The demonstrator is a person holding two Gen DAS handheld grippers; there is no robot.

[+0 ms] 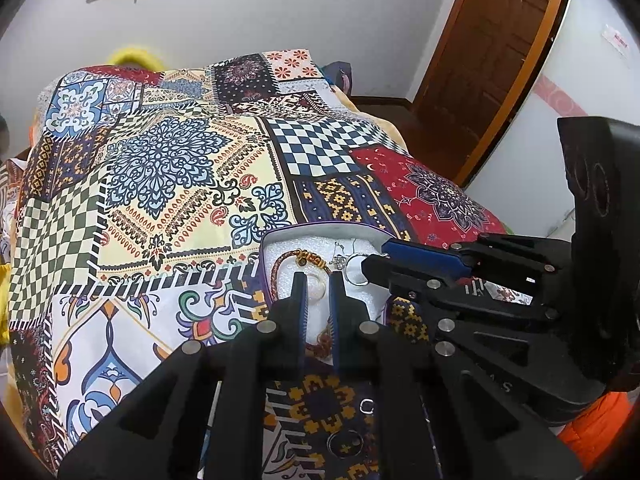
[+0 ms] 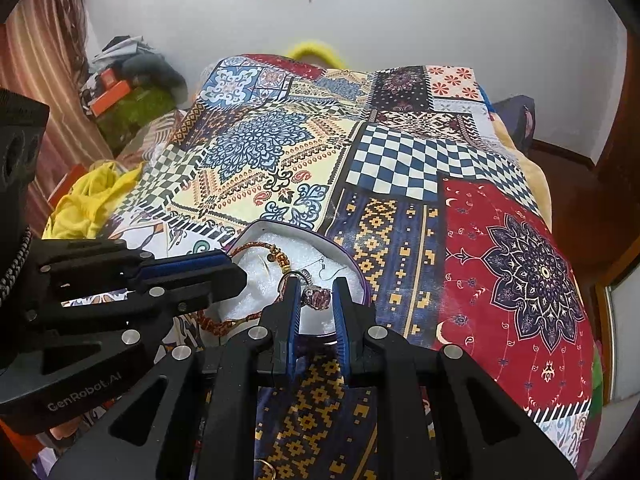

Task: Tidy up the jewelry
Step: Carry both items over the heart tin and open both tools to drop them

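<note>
A shallow purple-rimmed box lined with white foam lies on the patchwork bed cover; it also shows in the right wrist view. In it lie a braided red-gold bracelet, silver earrings and a pale ring. My left gripper hovers over the box, jaws slightly apart around the pale ring. My right gripper has a pink-stone silver ring between its narrowly parted jaws; contact is unclear.
Two loose silver rings lie on the cover near the left gripper's base. A gold ring lies by the right gripper's base. Yellow cloth and clutter sit left of the bed. A wooden door stands at right.
</note>
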